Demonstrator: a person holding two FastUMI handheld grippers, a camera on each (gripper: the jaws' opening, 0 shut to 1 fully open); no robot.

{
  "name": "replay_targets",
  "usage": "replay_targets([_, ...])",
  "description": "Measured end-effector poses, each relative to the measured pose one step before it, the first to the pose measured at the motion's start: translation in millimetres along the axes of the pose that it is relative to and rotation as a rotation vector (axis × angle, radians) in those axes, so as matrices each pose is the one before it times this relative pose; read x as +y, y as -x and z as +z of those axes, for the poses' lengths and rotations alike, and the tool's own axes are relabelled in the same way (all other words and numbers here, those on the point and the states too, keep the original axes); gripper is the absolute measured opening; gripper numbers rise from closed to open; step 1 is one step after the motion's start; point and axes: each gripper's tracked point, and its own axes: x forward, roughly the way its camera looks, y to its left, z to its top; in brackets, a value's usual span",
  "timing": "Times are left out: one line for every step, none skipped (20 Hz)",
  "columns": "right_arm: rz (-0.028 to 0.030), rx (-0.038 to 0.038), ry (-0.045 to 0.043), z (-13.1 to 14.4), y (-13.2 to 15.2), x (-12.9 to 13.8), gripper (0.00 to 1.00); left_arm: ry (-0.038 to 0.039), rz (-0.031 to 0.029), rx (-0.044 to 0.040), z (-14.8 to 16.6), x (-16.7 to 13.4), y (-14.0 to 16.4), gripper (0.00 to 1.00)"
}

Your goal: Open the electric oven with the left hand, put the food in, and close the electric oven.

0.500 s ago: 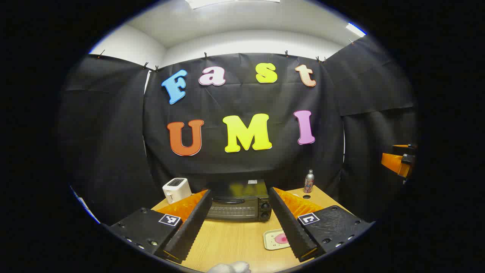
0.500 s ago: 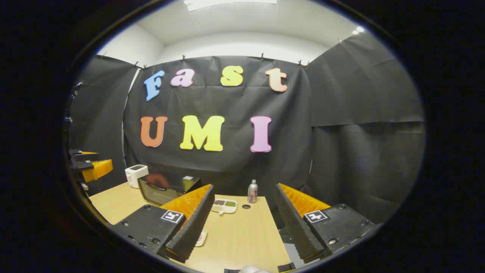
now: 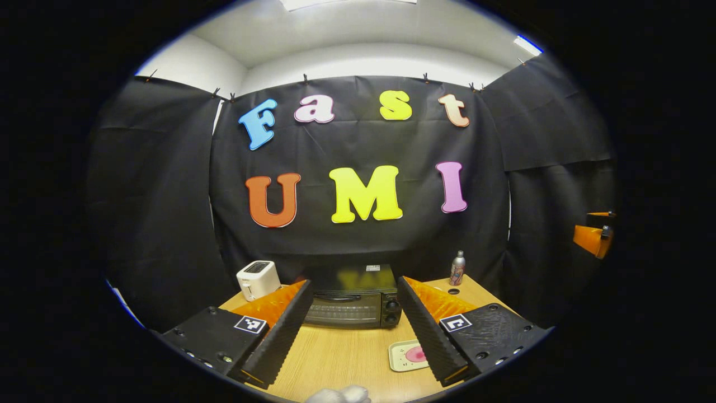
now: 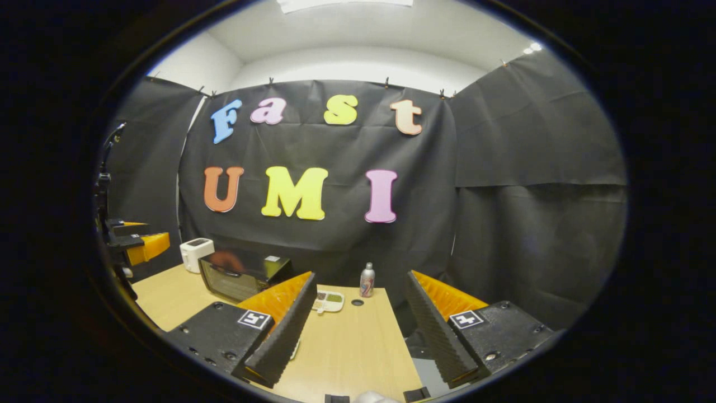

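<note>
The black electric oven (image 3: 349,302) stands at the back of the wooden table (image 3: 335,364), its door closed and the handle along the top of the door. My left gripper (image 3: 352,341) hovers open in front of it, apart from it, nothing between the fingers. A small cream tray with a pink round food (image 3: 407,355) lies on the table by its right finger, partly hidden. In the right gripper view the oven (image 4: 238,274) sits off to the left, and my right gripper (image 4: 358,336) is open above the table (image 4: 358,352).
A white toaster (image 3: 258,279) stands left of the oven and a metal bottle (image 3: 457,268) right of it. A divided snack tray (image 4: 329,301) lies near the bottle (image 4: 367,280). The other gripper (image 4: 137,243) shows at the far left. The table's right edge is close.
Both views have shifted only slightly; the right gripper view shows the table things a little higher and more to the left. Both grippers stay open and empty.
</note>
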Motion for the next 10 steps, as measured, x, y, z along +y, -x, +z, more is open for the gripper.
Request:
replay_targets([-0.00442, -0.00084, -0.00153, 0.34, 0.45, -1.02, 0.99, -0.00513, -0.00288, 0.00070, -1.19, -0.67, -3.89, 1.00])
replay_targets([-0.00568, 0.00133, -0.00079, -1.69, 0.72, -1.05, 0.99, -0.00755, -0.00242, -0.00291, 0.12, 1.12, -4.78, 0.96])
replay_targets([-0.00288, 0.00164, 0.00051, 0.04, 1.02, -0.24, 0.99, -0.00562, -0.00170, -0.00017, -1.08, 0.53, -5.56, 1.00])
replay_targets([-0.00597, 0.00318, 0.00053, -2.09, 0.54, -0.94, 0.99, -0.00338, -0.00292, -0.00339, -1.30, 0.19, -7.70, 0.96])
replay_targets([-0.00461, 0.00290, 0.00123, -0.09, 0.32, -0.71, 0.99, 0.00188, -0.00977, -0.00155, -2.60, -0.46, -8.34, 1.00])
replay_targets([-0.00563, 0.00126, 0.00038, 0.00, 0.75, -1.08, 0.99, 0.00855, -0.01348, 0.00110, -3.00, -2.67, -10.12, 0.96])
replay_targets([-0.00654, -0.00059, -0.00055, 0.99, 1.70, -1.00, 0.99, 0.00006, 0.00199, -0.00597, -2.24, 2.34, -10.71, 0.96])
replay_targets([-0.00831, 0.00046, -0.00030, -0.74, 0.73, -2.12, 0.99, -0.00136, -0.00094, 0.00256, -3.52, 2.85, -11.42, 0.96])
replay_targets([-0.00985, 0.00188, 0.00290, 0.02, 2.18, -1.58, 0.99, 0.00274, -0.00125, 0.00561, -5.56, 1.09, -11.95, 0.96])
replay_targets([-0.01033, 0.00287, 0.00379, -0.85, 1.28, -2.18, 0.99, -0.00084, -0.00280, 0.00164, -4.08, 1.34, -14.42, 1.00])
